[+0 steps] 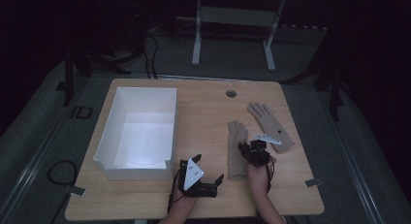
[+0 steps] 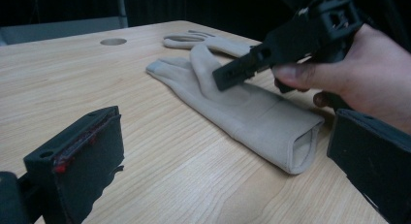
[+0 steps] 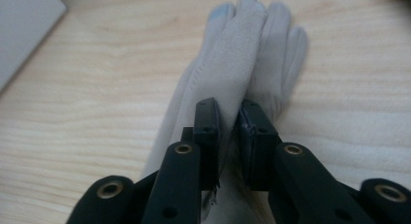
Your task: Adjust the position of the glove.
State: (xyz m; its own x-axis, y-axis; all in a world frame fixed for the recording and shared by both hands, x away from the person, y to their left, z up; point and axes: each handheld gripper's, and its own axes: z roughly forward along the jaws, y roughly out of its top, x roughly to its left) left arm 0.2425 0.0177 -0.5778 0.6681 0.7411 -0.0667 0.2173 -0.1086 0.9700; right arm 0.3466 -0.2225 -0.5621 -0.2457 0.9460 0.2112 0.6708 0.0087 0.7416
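Note:
Two beige gloves lie on the wooden table. The near glove (image 1: 236, 136) (image 2: 252, 112) (image 3: 242, 40) lies flat with its cuff toward me. The far glove (image 1: 269, 122) (image 2: 189, 39) rests just beyond it to the right. My right gripper (image 1: 245, 149) (image 2: 237, 71) (image 3: 230, 120) is down on the near glove's palm. Its jaws are nearly together, with a raised strip of the glove's fabric filling the narrow gap. My left gripper (image 1: 209, 168) (image 2: 228, 151) rests low near the front edge. Its jaws stand wide apart with nothing between them, facing the glove's cuff.
A white open box (image 1: 140, 90) stands on the left half of the table (image 1: 203, 117), close to my left gripper. A round cable hole (image 1: 231, 93) sits near the far edge. Beyond the table is dark floor and a white table frame (image 1: 232, 20).

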